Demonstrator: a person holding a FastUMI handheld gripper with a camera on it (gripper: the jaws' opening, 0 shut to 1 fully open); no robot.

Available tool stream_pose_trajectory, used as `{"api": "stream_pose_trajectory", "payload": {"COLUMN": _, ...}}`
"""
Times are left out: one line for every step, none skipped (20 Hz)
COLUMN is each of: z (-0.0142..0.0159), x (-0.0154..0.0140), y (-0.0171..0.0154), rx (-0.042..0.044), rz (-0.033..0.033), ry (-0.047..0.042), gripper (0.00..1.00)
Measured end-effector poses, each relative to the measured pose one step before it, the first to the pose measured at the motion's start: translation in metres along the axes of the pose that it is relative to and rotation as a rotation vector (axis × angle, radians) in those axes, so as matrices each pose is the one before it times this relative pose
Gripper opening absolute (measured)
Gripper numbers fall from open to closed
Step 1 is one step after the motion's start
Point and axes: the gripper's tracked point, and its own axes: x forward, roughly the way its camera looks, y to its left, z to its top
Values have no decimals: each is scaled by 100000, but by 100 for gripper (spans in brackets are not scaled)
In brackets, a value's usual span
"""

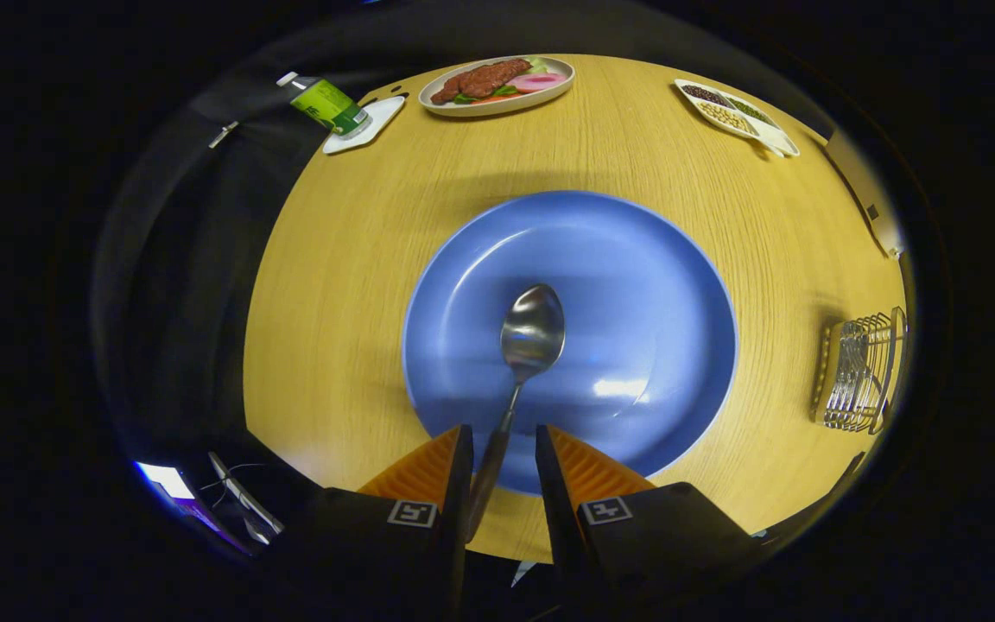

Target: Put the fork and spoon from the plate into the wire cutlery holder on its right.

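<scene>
Your gripper [502, 453] stands partly open around the spoon [530, 333] handle at lower centre, above the blue plate [636, 259]; whether it grips, I cannot tell.

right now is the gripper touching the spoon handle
Cannot tell. In the gripper view the spoon handle runs between the fingers of the gripper, close to one finger, with a gap to the other; contact isn't plain.

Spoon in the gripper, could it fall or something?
It might. The spoon handle lies between the fingers of the gripper, touching one, with a gap at the other, so it may not be clamped yet and could slip back onto the plate. The holder stands well off to the right, so the long bowl end could swing and tilt on the way. Its wires look close together, so the spoon might snag going in.
</scene>
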Motion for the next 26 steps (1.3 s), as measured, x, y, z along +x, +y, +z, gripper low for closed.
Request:
{"api": "stream_pose_trajectory", "payload": {"z": -24, "x": 372, "y": -58, "rx": 730, "rz": -779, "ry": 113, "gripper": 46}}
{"api": "stream_pose_trajectory", "payload": {"z": -156, "x": 330, "y": -53, "rx": 198, "rz": -164, "ry": 786, "gripper": 46}}
{"api": "stream_pose_trajectory", "payload": {"z": -266, "x": 486, "y": 29, "rx": -27, "rz": -204, "ry": 1046, "gripper": 41}}
{"api": "stream_pose_trajectory", "payload": {"z": -350, "x": 459, "y": -592, "rx": -621, "rz": -2522, "ry": 1399, "gripper": 33}}
{"api": "stream_pose_trajectory", "payload": {"z": 135, "x": -76, "y": -466, "rx": 336, "rz": -597, "ry": -1010, "gripper": 18}}
{"api": "stream_pose_trajectory", "payload": {"z": 105, "x": 92, "y": -169, "rx": 376, "rz": -44, "ry": -409, "gripper": 15}}
{"api": "stream_pose_trajectory", "payload": {"z": -185, "x": -220, "y": -25, "rx": -403, "rz": 289, "ry": -704, "gripper": 9}}
{"api": "stream_pose_trajectory", "payload": {"z": 85, "x": -64, "y": 9, "rx": 285, "rz": 1373, "ry": -582, "gripper": 9}}
{"api": "stream_pose_trajectory", "payload": {"z": 186, "x": -465, "y": 97, "rx": 1012, "rz": 2011, "ry": -516, "gripper": 6}}
{"api": "stream_pose_trajectory", "payload": {"z": 258, "x": -424, "y": 400, "rx": 1440, "rz": 3064, "ry": -895, "gripper": 7}}
{"api": "stream_pose_trajectory", "payload": {"z": 172, "x": -574, "y": 565, "rx": 1388, "rz": 3505, "ry": -219, "gripper": 6}}
{"api": "stream_pose_trajectory", "payload": {"z": 226, "x": -769, "y": 589, "rx": 1164, "rz": 3317, "ry": -162, "gripper": 6}}
{"api": "stream_pose_trajectory", "payload": {"z": 242, "x": -872, "y": 380, "rx": 77, "rz": 2542, "ry": -588, "gripper": 6}}
{"api": "stream_pose_trajectory", "payload": {"z": 350, "x": -949, "y": 273, "rx": -497, "rz": 1907, "ry": -663, "gripper": 6}}
{"api": "stream_pose_trajectory", "payload": {"z": 220, "x": -1154, "y": 309, "rx": -385, "rz": 2485, "ry": -34, "gripper": 6}}
{"api": "stream_pose_trajectory", "payload": {"z": 302, "x": -1256, "y": 449, "rx": -427, "rz": 2980, "ry": -235, "gripper": 6}}
{"api": "stream_pose_trajectory", "payload": {"z": 309, "x": -1354, "y": 210, "rx": -1198, "rz": 1843, "ry": -81, "gripper": 6}}
{"api": "stream_pose_trajectory", "payload": {"z": 287, "x": -1479, "y": -169, "rx": -2039, "rz": 739, "ry": 27, "gripper": 6}}
{"api": "stream_pose_trajectory", "payload": {"z": 306, "x": -1475, "y": -411, "rx": -2059, "rz": 384, "ry": 80, "gripper": 6}}
{"api": "stream_pose_trajectory", "payload": {"z": 310, "x": -1586, "y": -471, "rx": -1558, "rz": 309, "ry": -10, "gripper": 6}}
{"api": "stream_pose_trajectory", "payload": {"z": 181, "x": -1661, "y": -556, "rx": -1082, "rz": 57, "ry": 183, "gripper": 6}}
{"api": "stream_pose_trajectory", "payload": {"z": 192, "x": -1699, "y": -725, "rx": -1158, "rz": -182, "ry": 177, "gripper": 6}}
{"api": "stream_pose_trajectory", "payload": {"z": 131, "x": -1577, "y": -973, "rx": -1489, "rz": -1005, "ry": 22, "gripper": 6}}
{"api": "stream_pose_trajectory", "payload": {"z": -109, "x": -1720, "y": -900, "rx": -1305, "rz": -653, "ry": 447, "gripper": 6}}
{"api": "stream_pose_trajectory", "payload": {"z": -11, "x": -1630, "y": -759, "rx": -387, "rz": -37, "ry": 132, "gripper": 6}}
{"api": "stream_pose_trajectory", "payload": {"z": -234, "x": -1586, "y": -831, "rx": 69, "rz": -239, "ry": 341, "gripper": 6}}
